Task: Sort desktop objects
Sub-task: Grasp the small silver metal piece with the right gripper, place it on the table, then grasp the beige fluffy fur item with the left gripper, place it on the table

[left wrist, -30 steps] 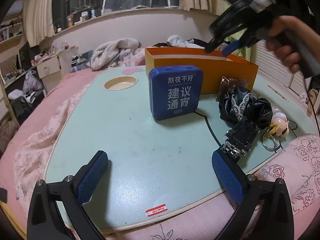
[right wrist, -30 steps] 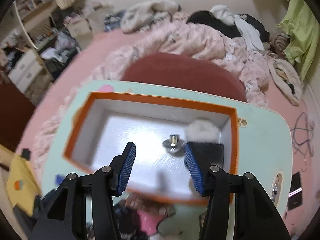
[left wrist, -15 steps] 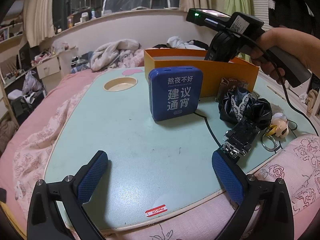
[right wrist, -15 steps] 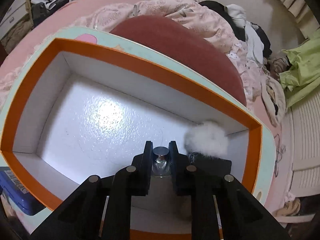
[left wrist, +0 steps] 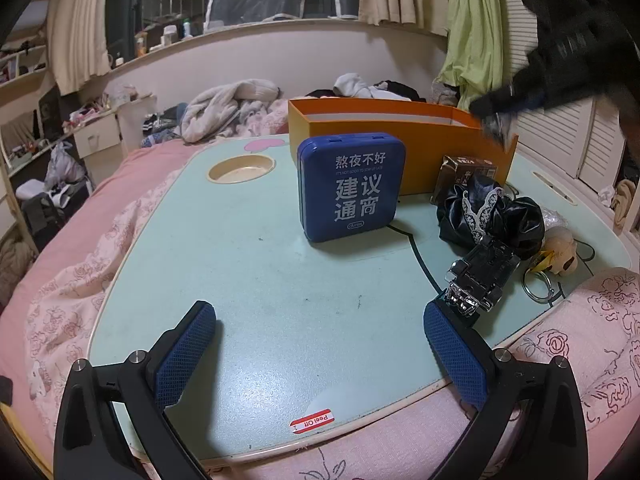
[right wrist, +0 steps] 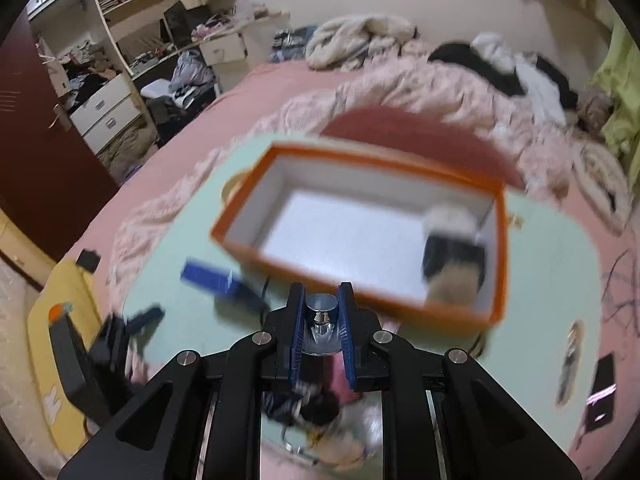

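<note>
My right gripper (right wrist: 321,312) is shut on a small silver metal knob-like piece (right wrist: 321,312) and holds it in the air in front of the orange box (right wrist: 360,296). The box holds a white fluffy ball (right wrist: 450,216) and a black item (right wrist: 454,256). In the left wrist view the right gripper (left wrist: 516,100) is a dark blur above the box's right end (left wrist: 400,136). My left gripper (left wrist: 320,344) is open and empty, low over the mint table (left wrist: 240,280). A blue tin (left wrist: 350,188) stands in front of the box.
At the table's right lie a black lace scrunchie (left wrist: 490,216), a silver clip (left wrist: 482,276), a small brown box (left wrist: 464,174), a yellow-beige keychain toy (left wrist: 560,254) and a key ring (left wrist: 538,288). A cup recess (left wrist: 241,169) is at the far left. Pink bedding surrounds the table.
My right gripper shut on the silver piece inside the orange box, then lifted it up and back out of the box. The left gripper stayed still.
</note>
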`<state>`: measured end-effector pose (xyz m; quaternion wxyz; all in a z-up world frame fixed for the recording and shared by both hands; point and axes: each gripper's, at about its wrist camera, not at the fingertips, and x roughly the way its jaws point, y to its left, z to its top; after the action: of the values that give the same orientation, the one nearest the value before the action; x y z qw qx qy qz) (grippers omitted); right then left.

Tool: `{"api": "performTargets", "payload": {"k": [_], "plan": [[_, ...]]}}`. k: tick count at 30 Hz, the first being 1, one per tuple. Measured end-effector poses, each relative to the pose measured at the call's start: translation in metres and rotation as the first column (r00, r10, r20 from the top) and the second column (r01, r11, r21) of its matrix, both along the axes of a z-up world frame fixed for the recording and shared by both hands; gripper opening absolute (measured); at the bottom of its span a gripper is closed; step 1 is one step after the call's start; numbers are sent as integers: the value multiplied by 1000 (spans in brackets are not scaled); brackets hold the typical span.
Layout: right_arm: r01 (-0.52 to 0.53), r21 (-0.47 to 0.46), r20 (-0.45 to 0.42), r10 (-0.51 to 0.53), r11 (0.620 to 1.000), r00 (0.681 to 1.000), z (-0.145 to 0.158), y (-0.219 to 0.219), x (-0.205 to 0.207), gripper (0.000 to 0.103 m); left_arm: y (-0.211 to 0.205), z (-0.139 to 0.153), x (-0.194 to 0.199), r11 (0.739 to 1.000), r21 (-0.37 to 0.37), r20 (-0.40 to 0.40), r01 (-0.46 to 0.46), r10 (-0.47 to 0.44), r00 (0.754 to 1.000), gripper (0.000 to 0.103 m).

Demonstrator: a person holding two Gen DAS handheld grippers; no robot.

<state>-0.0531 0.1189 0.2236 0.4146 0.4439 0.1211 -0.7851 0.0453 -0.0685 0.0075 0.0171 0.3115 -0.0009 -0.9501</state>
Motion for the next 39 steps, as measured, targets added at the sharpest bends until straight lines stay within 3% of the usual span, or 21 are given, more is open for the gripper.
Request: {"api": "performTargets", "payload": {"k": [2,5,7,9,13,15,17,18,19,21,24,26,28,31,33,37,38,39], "plan": [[-3,-31,21,4,1000,1000,-12,3,-6,20,0,0,0,1000,0,0,0,0,1000,103],[59,-168,30,-55,984,998,-17,25,-18,25,1,0,0,1000,1,-1,0,0,1000,103],[103,-254,43,-95,962,995,-19,51,-12,46,2,1,0,1000,1,-1,-1,1,1000,103],[138,-272,13,-139,952,990,-24,76,-3,56,2,0,0,1000,2,0,-2,2,1000,103],[138,-190,-88,-157,972,984,-49,119,34,58,2,2,-1,1000,2,13,-3,3,1000,103],[119,-158,-100,-136,980,986,-65,131,46,58,-2,14,1,999,28,1,-30,30,1000,95],[91,-110,-96,-102,990,990,-83,129,52,58,-3,43,8,996,81,-72,-38,44,996,91],[82,-78,-110,-90,994,990,-92,124,54,64,-2,64,12,993,112,-131,-21,35,991,91],[85,-66,-189,-96,994,977,-96,116,59,78,1,85,14,991,135,-180,9,16,984,91],[103,0,-248,-99,995,964,-103,97,60,80,17,130,-1,981,166,-204,105,-70,977,91],[94,-3,-232,-92,996,968,-107,86,55,83,45,164,-58,944,255,-90,212,-195,977,90],[104,-17,-235,-105,994,966,-110,85,51,84,70,164,-109,922,296,36,248,-270,962,77],[112,-23,-240,-115,993,964,-111,83,50,84,94,147,-166,919,318,202,233,-306,930,66],[116,-27,-243,-119,993,963,-110,84,51,84,118,105,-228,890,423,404,169,-353,844,57],[118,-31,-245,-122,993,962,-109,91,59,84,132,83,-249,900,416,479,132,-341,809,54],[123,-37,-246,-128,992,961,-109,101,61,85,150,57,-268,957,274,569,92,-238,787,41],[124,-38,-246,-129,992,961,-109,102,62,85,149,50,-270,960,270,582,76,-226,781,31],[124,-38,-246,-130,992,961,-109,103,62,85,147,42,-274,955,290,593,59,-227,772,29]]}}
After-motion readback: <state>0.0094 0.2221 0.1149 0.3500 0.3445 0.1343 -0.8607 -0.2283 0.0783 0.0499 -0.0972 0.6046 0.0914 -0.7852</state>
